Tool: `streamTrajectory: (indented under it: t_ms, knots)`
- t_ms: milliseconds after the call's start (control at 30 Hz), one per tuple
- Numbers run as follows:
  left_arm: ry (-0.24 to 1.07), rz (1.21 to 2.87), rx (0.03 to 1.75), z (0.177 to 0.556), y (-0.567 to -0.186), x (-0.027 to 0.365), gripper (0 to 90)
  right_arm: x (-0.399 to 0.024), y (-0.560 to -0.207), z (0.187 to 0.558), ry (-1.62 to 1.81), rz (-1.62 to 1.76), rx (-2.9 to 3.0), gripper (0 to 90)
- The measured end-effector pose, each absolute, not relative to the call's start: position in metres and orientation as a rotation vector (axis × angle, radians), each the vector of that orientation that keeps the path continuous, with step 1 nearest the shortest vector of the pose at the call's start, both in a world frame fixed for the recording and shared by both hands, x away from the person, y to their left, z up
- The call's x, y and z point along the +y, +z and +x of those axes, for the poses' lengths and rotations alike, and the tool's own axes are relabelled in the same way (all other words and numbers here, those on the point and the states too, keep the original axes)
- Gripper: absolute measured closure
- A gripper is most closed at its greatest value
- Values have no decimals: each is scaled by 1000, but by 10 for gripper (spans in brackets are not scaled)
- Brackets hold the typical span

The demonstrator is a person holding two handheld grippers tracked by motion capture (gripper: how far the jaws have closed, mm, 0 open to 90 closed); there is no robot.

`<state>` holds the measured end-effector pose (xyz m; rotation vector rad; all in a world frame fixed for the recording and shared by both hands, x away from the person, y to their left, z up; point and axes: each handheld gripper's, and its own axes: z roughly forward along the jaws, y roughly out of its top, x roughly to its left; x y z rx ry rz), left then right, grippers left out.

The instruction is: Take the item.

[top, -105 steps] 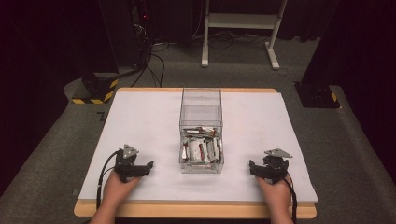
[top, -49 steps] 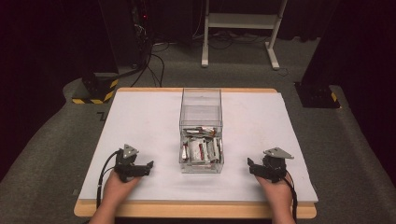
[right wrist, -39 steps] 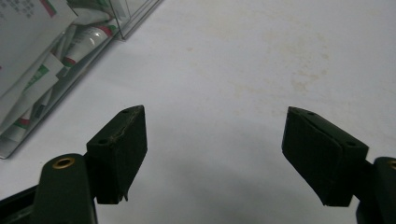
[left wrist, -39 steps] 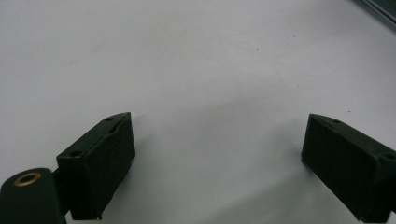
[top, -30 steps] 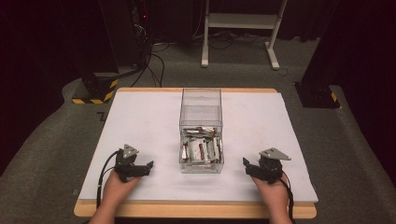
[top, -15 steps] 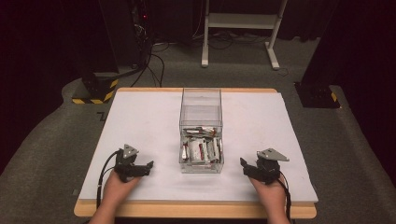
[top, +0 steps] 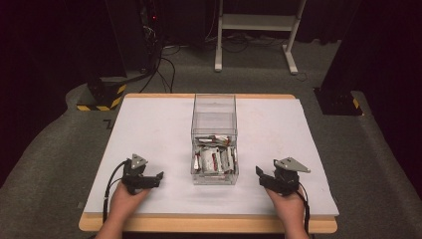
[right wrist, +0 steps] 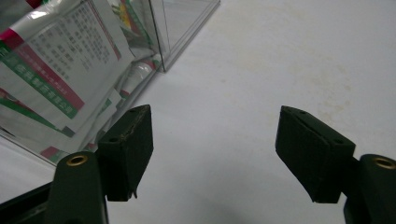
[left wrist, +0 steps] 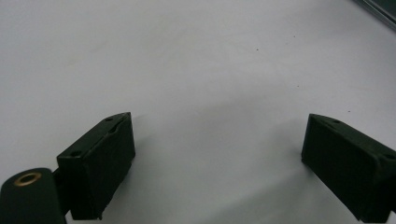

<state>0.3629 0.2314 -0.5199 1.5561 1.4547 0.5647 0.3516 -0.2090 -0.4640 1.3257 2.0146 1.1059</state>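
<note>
Your right gripper (top: 263, 175), jaws spread and empty, sits lower right; the clear plastic box (top: 214, 141) of white sachets (top: 213, 159) stands mid-frame on the white worktop (top: 149, 124). Lift above its rim before reaching in. Left gripper (top: 155, 178), jaws spread, rests.

A white frame stand (top: 256, 30) and yellow-black striped base (top: 102, 97) sit beyond the table (top: 149, 129).

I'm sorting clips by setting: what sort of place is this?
Probably a lab or recording studio: a white-topped table ringed by dark curtains, cables on grey carpet, and a hazard-striped stand base.
</note>
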Motion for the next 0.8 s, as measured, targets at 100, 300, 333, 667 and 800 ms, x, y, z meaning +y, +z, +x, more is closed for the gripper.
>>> streamTrajectory:
  t_ms: [100, 300, 333, 667, 800]
  knots:
    - [565, 1555, 1454, 363, -520, 231, 97, -207, -459, 351, 1112, 1317, 2007, 284]
    - [565, 1551, 1456, 363, -520, 231, 97, -202, -454, 351, 1125, 1318, 2012, 285]
    - [565, 1551, 1456, 363, -520, 231, 97, -202, -454, 351, 1125, 1318, 2012, 285]
    - [567, 1553, 1456, 363, -520, 231, 96, -193, -446, 352, 1146, 1292, 2013, 294]
    - [569, 1552, 1460, 363, -520, 231, 91, -187, -443, 351, 1157, 1280, 2016, 295]
